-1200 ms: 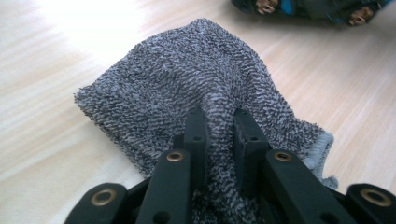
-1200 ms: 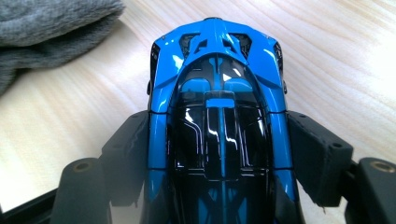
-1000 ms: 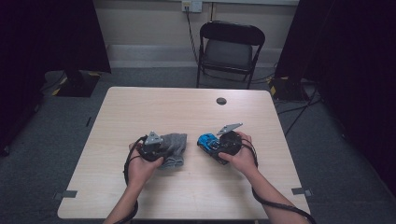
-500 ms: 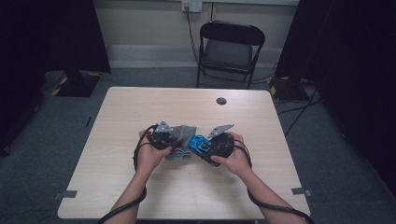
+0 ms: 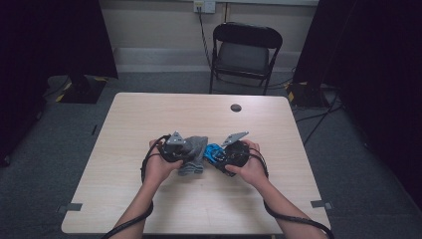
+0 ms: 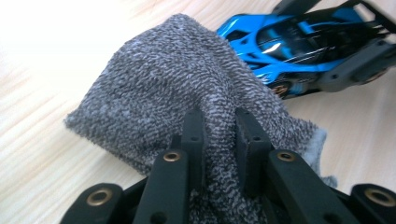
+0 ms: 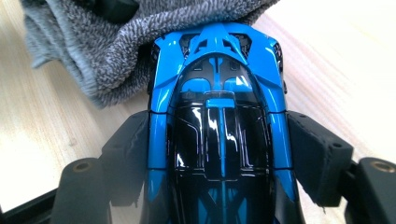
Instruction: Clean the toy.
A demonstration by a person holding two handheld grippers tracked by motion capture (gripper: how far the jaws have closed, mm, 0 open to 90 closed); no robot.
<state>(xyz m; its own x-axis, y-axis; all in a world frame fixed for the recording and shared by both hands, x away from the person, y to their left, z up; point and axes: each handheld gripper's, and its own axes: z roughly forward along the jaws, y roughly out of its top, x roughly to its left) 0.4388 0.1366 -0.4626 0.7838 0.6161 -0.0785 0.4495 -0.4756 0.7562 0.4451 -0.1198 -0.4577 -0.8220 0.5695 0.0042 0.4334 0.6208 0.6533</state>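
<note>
While one glossy blue and black toy car [image 7: 217, 121] sits lengthwise between the jaws of the right gripper [image 5: 230, 154], both black jaws press against its flanks, so the car is clamped at its sides with its blue nose pointing away past the jaw tips. Just beyond that nose, one grey terry cloth [image 6: 187, 98] bunches up against the car and touches its front end. The left gripper [image 5: 175, 148] has its two jaws pinched tight on a fold of this cloth; in the left gripper view the fabric rises between the narrow jaw tips and spreads out ahead of them in a rounded mound, with the blue car lying past the cloth, to the upper right of the jaws. From the high view, the two grippers meet near the middle of one pale wooden tabletop [image 5: 149, 114], the cloth hanging from the left jaws and draping between the two tools, the car at the inner end of the right one. Two hands hold the grippers, one each, with a black cable trailing from each toward the near edge. One small dark round disc [image 5: 236, 107] lies on the tabletop well beyond both sets of jaws, and one black folding chair [image 5: 245, 50] stands past the far edge.
</note>
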